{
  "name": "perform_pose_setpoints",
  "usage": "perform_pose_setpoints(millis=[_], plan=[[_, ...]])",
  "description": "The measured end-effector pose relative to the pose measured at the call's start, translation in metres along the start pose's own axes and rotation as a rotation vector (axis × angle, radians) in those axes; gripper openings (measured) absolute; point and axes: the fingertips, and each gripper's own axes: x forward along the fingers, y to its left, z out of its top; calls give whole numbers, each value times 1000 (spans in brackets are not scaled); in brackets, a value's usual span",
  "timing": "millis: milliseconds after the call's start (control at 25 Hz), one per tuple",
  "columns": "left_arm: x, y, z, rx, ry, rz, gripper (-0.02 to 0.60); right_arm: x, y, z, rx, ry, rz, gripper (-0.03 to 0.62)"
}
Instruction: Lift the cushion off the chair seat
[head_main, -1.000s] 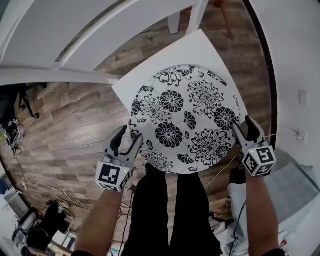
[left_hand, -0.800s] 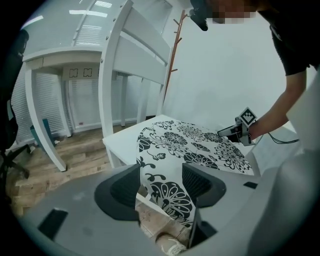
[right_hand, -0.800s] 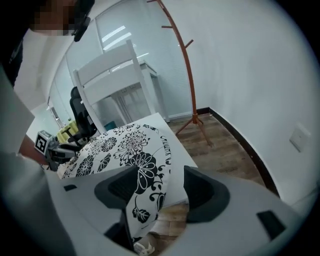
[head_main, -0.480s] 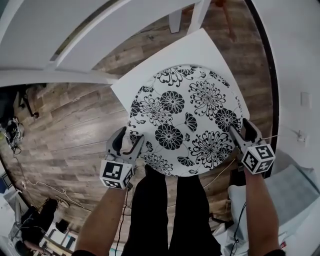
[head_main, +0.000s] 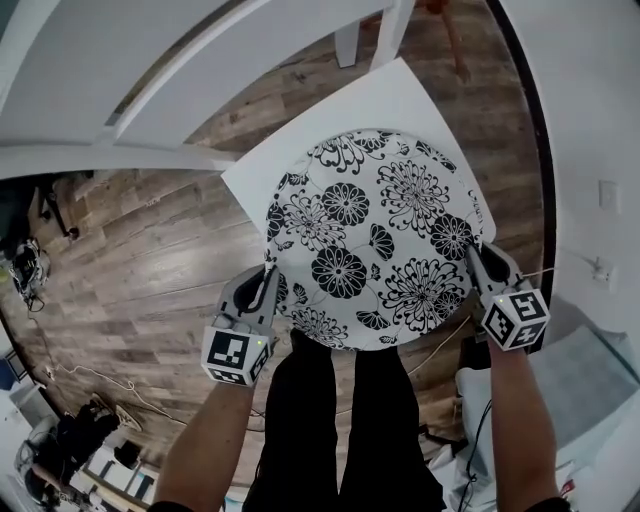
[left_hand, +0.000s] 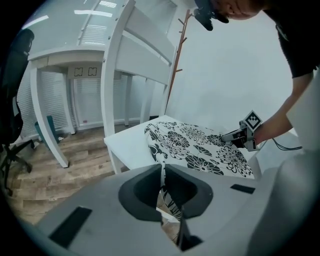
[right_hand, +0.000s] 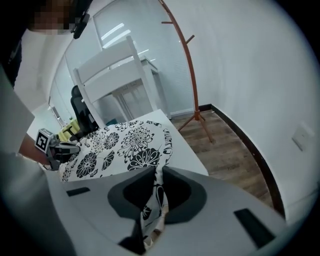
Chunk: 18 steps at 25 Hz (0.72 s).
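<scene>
Cushion (head_main: 370, 235) spreads over the white chair seat (head_main: 290, 155); my left tongs (head_main: 268, 282) and right tongs (head_main: 478, 258) pinch its opposite edges.

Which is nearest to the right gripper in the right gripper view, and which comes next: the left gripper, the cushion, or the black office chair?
1. cushion: its edge is clamped in the right gripper.
2. left gripper: at left, across the cushion, shut on the opposite edge.
3. black office chair: far left, behind the left gripper.

The cushion (head_main: 370, 235) lies on the chair seat (head_main: 400, 90), overhanging its near edge; the left gripper (head_main: 268, 275) grips its left rim, the right gripper (head_main: 473, 252) its right.
</scene>
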Motion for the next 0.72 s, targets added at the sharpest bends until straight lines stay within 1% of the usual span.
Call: perform_pose_setpoints(millis=[200,400,600,720], plan=[[-5,-5,13,23,-25,-9,15,-10,6,7,21,-43,-5,42],[-7,-5,9,49,-39,-10,14,-10,12,1,21,-80,6,40],[-4,-2,1,75,-24,-31,14,-2,1,1,45,-92,12,40],[-2,-5,-2,80,-20,-32,14,-3,1,4,23,-104,13,40]])
